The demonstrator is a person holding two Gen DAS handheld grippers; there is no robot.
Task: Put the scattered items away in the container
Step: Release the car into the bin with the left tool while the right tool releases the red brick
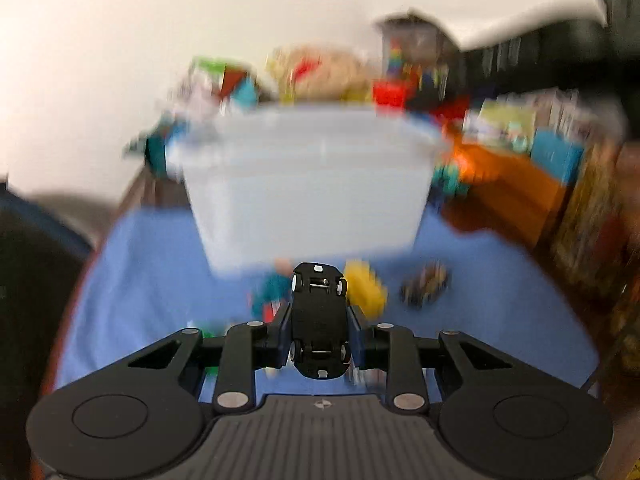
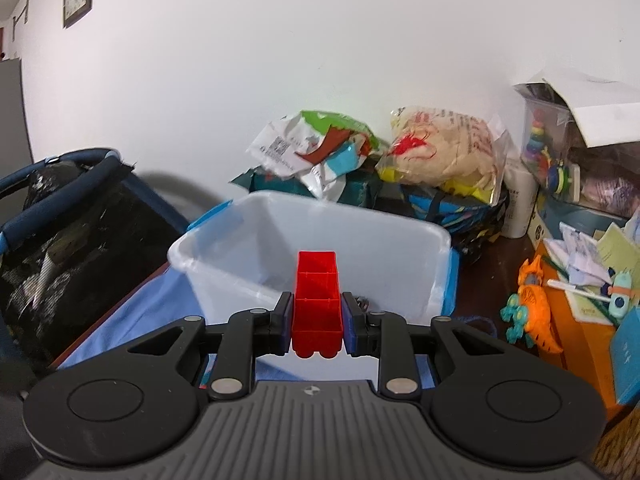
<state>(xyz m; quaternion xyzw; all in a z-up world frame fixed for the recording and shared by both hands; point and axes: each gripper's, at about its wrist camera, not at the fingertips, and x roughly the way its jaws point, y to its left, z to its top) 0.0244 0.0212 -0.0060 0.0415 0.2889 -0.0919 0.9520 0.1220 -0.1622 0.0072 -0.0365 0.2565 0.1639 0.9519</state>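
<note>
Holding a black toy car (image 1: 319,320) upside down, our left gripper (image 1: 319,334) nears the bin (image 1: 308,184); our right gripper (image 2: 317,320) squeezes a red block (image 2: 317,300) beside the bin's near wall. Toys on the blue cloth (image 1: 140,280) look blurry.

Translucent white plastic tub (image 2: 320,240), smooth. Glossy red plastic block (image 2: 317,304). Matt black plastic toy-car underside (image 1: 318,320). Soft blue cloth cover (image 1: 140,280). Crinkly clear plastic bag (image 2: 444,148).
</note>
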